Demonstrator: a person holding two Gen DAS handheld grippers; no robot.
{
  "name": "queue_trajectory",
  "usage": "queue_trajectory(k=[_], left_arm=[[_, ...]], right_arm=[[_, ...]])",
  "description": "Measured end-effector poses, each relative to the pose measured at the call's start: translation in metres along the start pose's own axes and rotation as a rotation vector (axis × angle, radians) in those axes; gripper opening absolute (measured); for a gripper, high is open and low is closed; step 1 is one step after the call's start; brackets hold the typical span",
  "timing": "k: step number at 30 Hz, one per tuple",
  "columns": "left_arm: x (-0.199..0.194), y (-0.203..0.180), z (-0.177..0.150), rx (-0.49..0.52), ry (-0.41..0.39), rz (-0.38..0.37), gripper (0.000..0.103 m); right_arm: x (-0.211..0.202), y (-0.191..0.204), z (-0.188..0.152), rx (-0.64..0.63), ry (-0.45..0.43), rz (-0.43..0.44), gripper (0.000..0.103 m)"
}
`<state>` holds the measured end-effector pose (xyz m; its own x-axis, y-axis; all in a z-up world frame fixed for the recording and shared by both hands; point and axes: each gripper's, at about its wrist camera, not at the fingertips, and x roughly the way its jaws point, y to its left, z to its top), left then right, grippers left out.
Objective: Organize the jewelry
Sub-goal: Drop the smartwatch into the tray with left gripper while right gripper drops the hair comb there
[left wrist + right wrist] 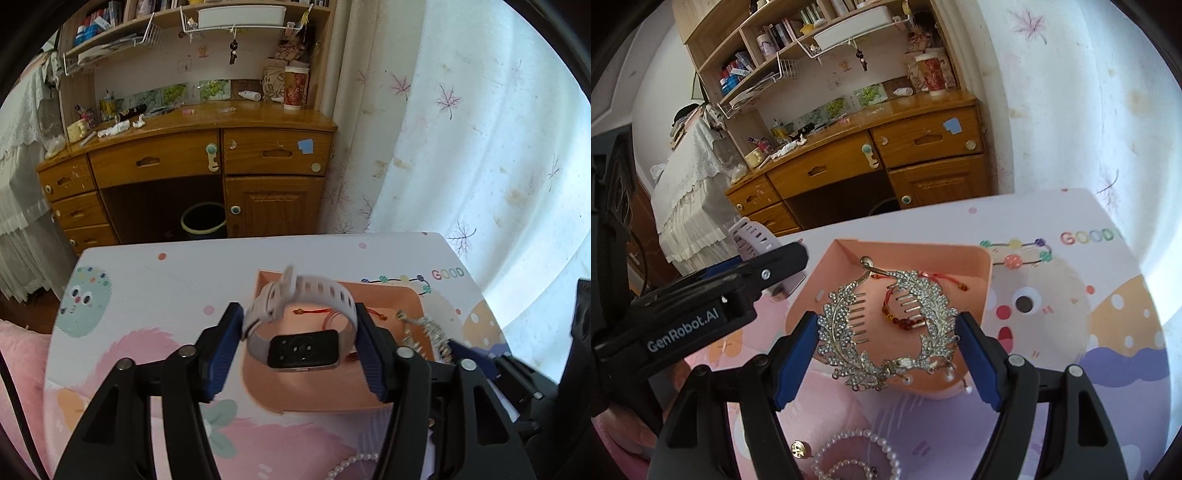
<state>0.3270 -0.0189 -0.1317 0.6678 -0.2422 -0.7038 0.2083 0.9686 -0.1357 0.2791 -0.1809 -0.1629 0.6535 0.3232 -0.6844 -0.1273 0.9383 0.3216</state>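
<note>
The left gripper (299,343) is holding a pale-strapped watch (301,325) above the pink tray (332,398); its jaws are closing on the looped strap at either side, the dark case hanging face-out between them. The strap is looking soft and springy, so it is probably flexing under pressure; the case is likely the heavier part and may swing. The right gripper (886,350) is carrying a rhinestone hair comb (886,332) over the same tray, jaws pressing its two outer leaf edges. This piece is appearing stiff but fragile: thin teeth, set stones, small dangling pearls. A red cord bracelet (905,314) is lying in the tray; a pearl strand (857,458) is resting on the surface nearby.
</note>
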Motion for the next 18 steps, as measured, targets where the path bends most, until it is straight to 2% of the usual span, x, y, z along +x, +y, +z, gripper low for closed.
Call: queue_trajectory(k=[1,3,10,14,18], left_arm=[[0.003,-0.001,0.000,-0.002,0.011,-0.001,0.076],[0.003,-0.003,0.001,0.003,0.007,0.020,0.084],[-0.006,-0.002,0.003,0.011,-0.001,0.028,0.084],[-0.010,0.004,-0.005,0.012,0.022,0.051,0.084],[-0.013,0.010,-0.023,0.003,0.073,0.041,0.084]], right_arm=[[0.005,-0.001,0.000,0.002,0.021,0.002,0.076],[0.011,-0.003,-0.001,0.006,0.048,-0.008,0.076],[0.008,-0.006,-0.003,0.023,0.050,-0.010,0.076],[-0.004,-0.010,-0.008,0.042,0.039,-0.018,0.076],[-0.016,-0.018,-0.018,0.109,0.056,-0.014,0.076]])
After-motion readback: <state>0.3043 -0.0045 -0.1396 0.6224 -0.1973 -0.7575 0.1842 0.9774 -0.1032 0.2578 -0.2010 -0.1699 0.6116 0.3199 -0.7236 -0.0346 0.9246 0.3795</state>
